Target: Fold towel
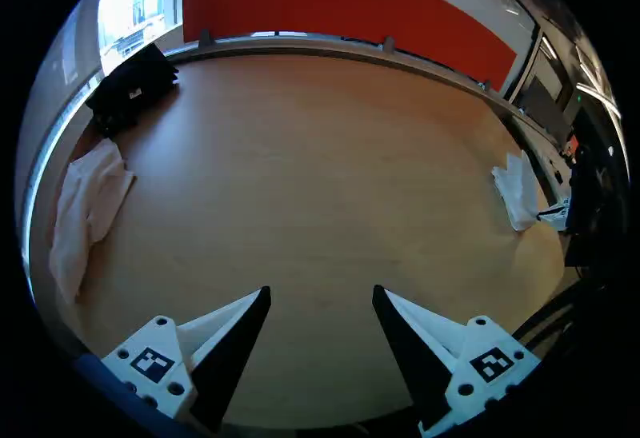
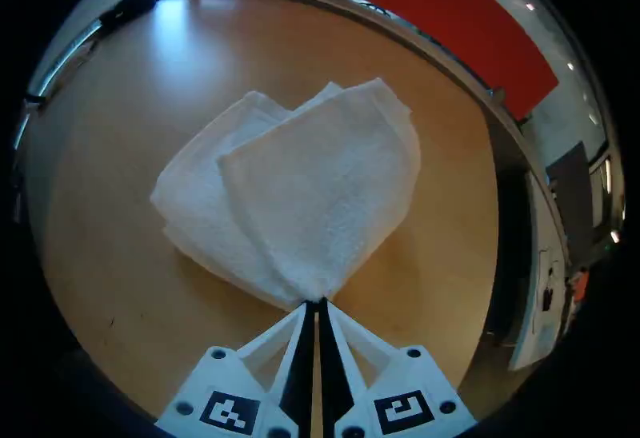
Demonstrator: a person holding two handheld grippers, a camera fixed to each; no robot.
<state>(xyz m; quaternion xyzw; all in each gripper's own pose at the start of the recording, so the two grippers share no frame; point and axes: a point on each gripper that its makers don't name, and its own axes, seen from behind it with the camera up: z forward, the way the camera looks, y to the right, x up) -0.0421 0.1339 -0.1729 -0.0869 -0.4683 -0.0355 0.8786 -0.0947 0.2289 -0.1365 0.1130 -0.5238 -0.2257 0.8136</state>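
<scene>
In the right gripper view, the right gripper (image 2: 318,304) is seen with its fingers drawn together to a hairline gap, and the nearest corner of the white terry-cloth towel (image 2: 320,190) is pinched between their tips. The towel is spread over the middle of the light wooden table (image 2: 104,262), doubled into overlapping layers that fan out from the held corner toward the table's far side. A fold is judged to be in hand: a corner is gripped but not yet carried over.

In the left gripper view, the left gripper (image 1: 320,288) is held above the table's near part, fingers spread wide with nothing between them. Farther off, a crumpled white cloth (image 1: 84,206) lies at the table's left edge and a black bag (image 1: 132,86) at its far left corner. A long red panel (image 1: 344,6) stands beyond the table's far edge.

Next, the pinched corner would need to be lifted and laid across onto the opposite edge, with the grip kept firm so the layers are not dragged apart. The free left gripper could be brought in to steady the cloth.
</scene>
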